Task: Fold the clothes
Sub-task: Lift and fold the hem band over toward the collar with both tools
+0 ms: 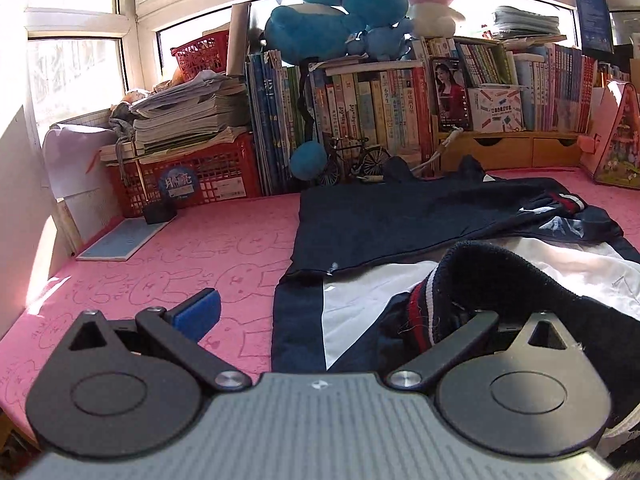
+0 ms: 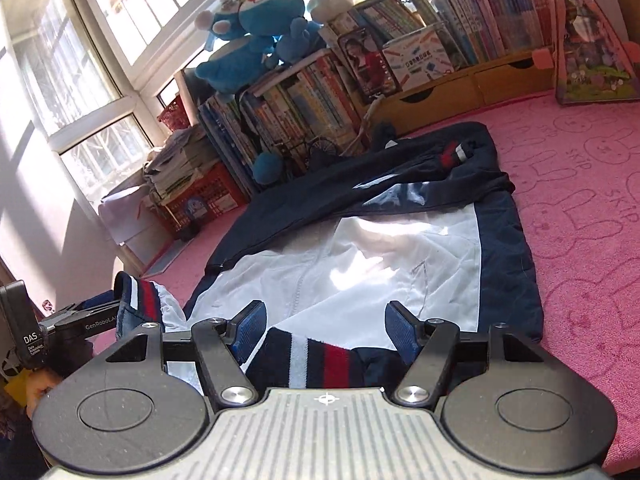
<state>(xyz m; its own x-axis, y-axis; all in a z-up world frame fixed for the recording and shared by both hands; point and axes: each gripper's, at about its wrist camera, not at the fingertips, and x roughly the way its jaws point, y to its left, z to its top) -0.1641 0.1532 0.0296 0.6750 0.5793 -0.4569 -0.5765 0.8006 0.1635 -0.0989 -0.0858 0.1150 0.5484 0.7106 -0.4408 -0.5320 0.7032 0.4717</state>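
A navy and white jacket (image 1: 380, 216) lies spread on the pink mat (image 1: 192, 248), with a sleeve folded across its far part. My left gripper (image 1: 328, 312) is open. Its left blue pad (image 1: 198, 312) hovers over bare mat, and its right finger is hidden under the lifted striped hem (image 1: 424, 308) draped over it. In the right wrist view the jacket's white panel (image 2: 360, 264) fills the middle. My right gripper (image 2: 326, 330) is open, with another stretch of the striped hem (image 2: 320, 364) lying between its fingers. The left gripper (image 2: 116, 316) shows at the left edge, at the hem's corner.
A bookshelf (image 1: 380, 104) with plush toys (image 1: 332, 12) on top lines the far edge. At the left stands a red crate (image 1: 192, 176) stacked with papers. A model bicycle (image 1: 356, 160), wooden drawers (image 1: 508, 148) and a pink house-shaped bag (image 1: 616, 136) stand behind the jacket. A blue board (image 1: 124, 240) lies at the left.
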